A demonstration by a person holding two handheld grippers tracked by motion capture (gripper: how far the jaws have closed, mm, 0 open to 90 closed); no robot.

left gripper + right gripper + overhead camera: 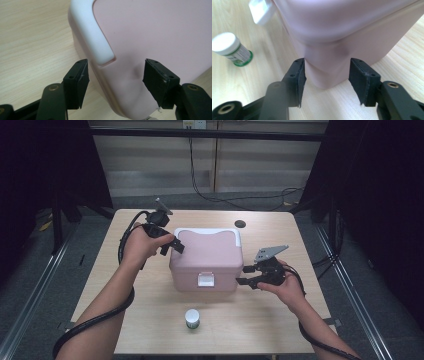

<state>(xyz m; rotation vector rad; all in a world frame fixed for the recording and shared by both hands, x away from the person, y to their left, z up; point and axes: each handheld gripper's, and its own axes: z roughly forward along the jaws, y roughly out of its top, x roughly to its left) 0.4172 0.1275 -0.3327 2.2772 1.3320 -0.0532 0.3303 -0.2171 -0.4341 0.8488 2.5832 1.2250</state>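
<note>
A pink box [205, 252] with a white carry handle [207, 231] and a white front latch [205, 279] stands in the middle of the table. My left gripper [172, 245] is at its left rear top corner. In the left gripper view its jaws stand open [116, 72], astride the rounded corner of the box [150, 37] beside the handle's end [97, 37]. My right gripper [244, 275] is at the box's right front corner. Its jaws [327, 67] are open on either side of that low corner [329, 70], close to it.
A small white-capped bottle with a green label [192, 318] stands near the table's front edge, also in the right gripper view [230, 48]. The wooden table [150, 320] has a dark round hole [240, 224] at the back. Black cables lie on the floor behind.
</note>
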